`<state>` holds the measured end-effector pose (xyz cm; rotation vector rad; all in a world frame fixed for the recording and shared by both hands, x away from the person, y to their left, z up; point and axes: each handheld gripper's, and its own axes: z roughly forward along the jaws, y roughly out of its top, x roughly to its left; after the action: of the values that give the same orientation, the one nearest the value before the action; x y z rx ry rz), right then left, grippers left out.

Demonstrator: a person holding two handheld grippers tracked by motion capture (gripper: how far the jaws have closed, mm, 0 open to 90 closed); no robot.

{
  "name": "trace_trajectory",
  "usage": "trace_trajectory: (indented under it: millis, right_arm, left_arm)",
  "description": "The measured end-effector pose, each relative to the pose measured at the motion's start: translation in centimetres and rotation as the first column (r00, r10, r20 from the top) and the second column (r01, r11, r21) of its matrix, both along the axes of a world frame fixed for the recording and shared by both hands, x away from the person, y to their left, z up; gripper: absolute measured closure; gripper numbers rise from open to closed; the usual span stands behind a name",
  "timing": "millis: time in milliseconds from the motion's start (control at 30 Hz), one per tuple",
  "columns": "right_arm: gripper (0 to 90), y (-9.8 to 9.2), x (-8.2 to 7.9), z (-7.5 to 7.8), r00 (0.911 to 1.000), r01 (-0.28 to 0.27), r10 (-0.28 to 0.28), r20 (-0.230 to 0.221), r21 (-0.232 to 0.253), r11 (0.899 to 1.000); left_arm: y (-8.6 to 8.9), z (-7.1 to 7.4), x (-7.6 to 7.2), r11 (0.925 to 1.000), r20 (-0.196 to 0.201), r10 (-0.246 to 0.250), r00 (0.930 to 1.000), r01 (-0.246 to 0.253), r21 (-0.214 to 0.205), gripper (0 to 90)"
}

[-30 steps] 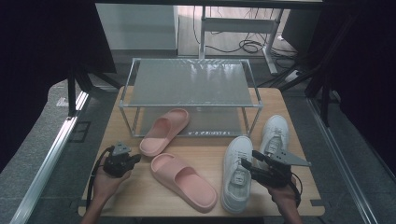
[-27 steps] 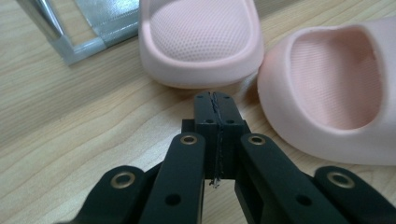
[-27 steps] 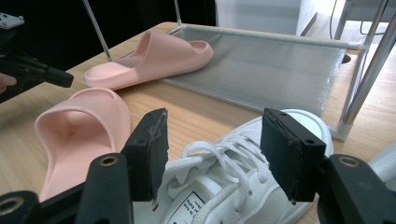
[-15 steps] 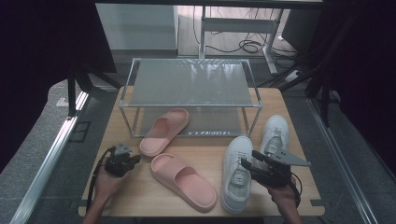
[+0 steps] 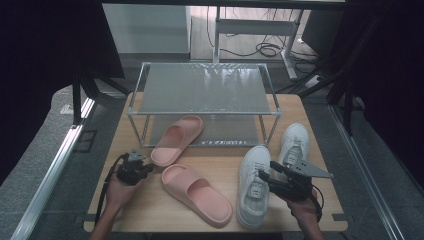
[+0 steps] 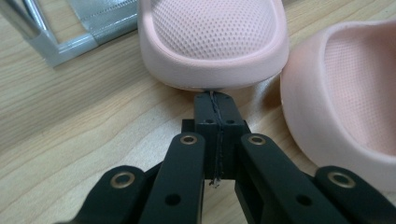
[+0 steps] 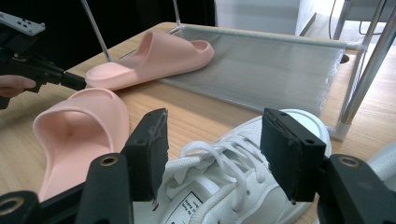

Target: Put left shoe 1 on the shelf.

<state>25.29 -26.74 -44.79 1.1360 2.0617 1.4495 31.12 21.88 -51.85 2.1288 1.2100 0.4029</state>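
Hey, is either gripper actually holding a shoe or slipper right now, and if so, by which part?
Nothing is held. The left gripper is shut and empty, its tip at the pink slipper heel. The right gripper is open over the white sneaker laces.

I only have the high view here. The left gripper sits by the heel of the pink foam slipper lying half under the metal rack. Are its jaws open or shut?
Observer: Shut. The left gripper view shows the left gripper with its jaws pressed together and nothing between them.
Operator: Do they touch the slipper?
Observer: The tips meet the heel rim of the pink foam slipper or stop just short; I cannot tell which.
Operator: And the right gripper?
Observer: Open. The right gripper has one jaw on each side of the laces of the white lace-up sneaker, pads clear of it.
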Motion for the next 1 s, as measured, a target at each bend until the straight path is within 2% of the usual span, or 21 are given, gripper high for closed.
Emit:
trace_trajectory:
  millis: [500,767,1000]
  right_arm:
    - [42.3,0.0,0.0,0.0,1.0,0.002,-0.002,-0.001,0.0,1.0]
    - [42.4,-0.1,0.1,0.0,1.0,0.004,-0.004,0.001,0.0,1.0]
    - [42.4,-0.1,0.1,-0.1,1.0,0.005,-0.005,-0.002,0.0,1.0]
  left_arm:
    - [-2.6,0.6,2.3,0.9976,-0.014,-0.056,0.9983,0.057,0.04,90.0]
    - [-3.3,0.8,3.3,0.9939,-0.021,-0.089,0.9958,0.09,0.063,90.0]
    - [-3.8,0.8,4.1,0.9919,-0.03,-0.107,0.9938,0.109,0.065,89.8]
